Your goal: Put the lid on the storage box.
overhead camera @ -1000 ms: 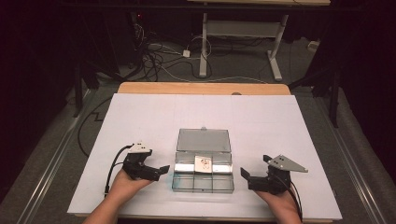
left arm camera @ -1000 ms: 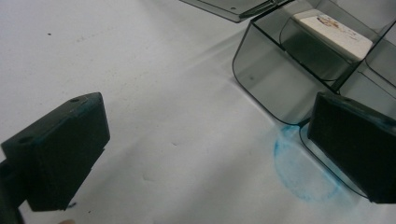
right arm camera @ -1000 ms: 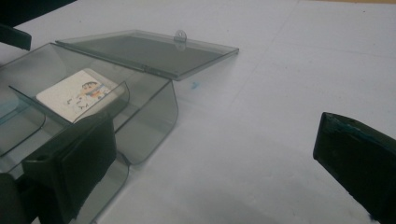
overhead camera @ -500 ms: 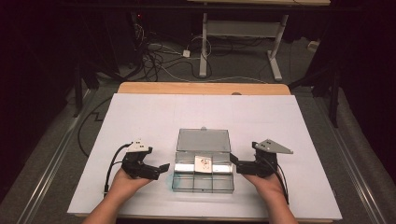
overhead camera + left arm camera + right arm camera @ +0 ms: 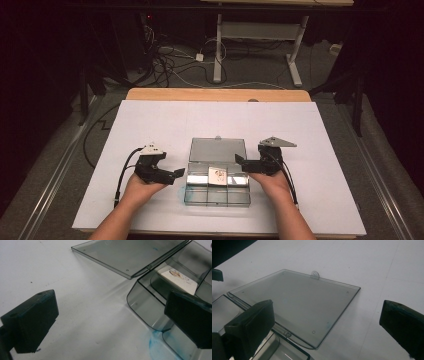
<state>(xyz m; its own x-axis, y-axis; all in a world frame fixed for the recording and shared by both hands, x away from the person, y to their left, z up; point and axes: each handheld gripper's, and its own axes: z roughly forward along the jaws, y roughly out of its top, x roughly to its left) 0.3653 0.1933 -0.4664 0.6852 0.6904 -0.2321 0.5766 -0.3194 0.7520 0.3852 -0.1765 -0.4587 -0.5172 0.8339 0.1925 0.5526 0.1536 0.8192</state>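
A clear plastic compartment box [image 5: 217, 188] sits on the white worktop [image 5: 165, 125] near the middle of its near edge, with its lid [image 5: 217, 149] swung fully open and lying flat on the worktop toward the far edge. The lid stays joined to the box along a hinge and carries a small tab at its far rim, plain in the right gripper view [image 5: 315, 275].

In one of the box's far-row compartments lies a small white card [image 5: 218, 175]. It bears a brownish printed mark, seen closer in the left gripper view [image 5: 178, 277], but the mark is too small and blurred to read. No other writing or brand can be made out on the box or lid. A blue smear stains the worktop beside the box's rounded corner in the left gripper view [image 5: 155, 340].

The left tool [image 5: 176, 173] lies just beside the box's left wall, its jaws apart; in its own view one jaw sits over the bare worktop and the other in front of the box's corner. The right tool [image 5: 239, 160] is at the box's right side near the hinge, its jaws also spread wide, one over the hinge end of the lid and the other over bare worktop. Neither tool holds anything.
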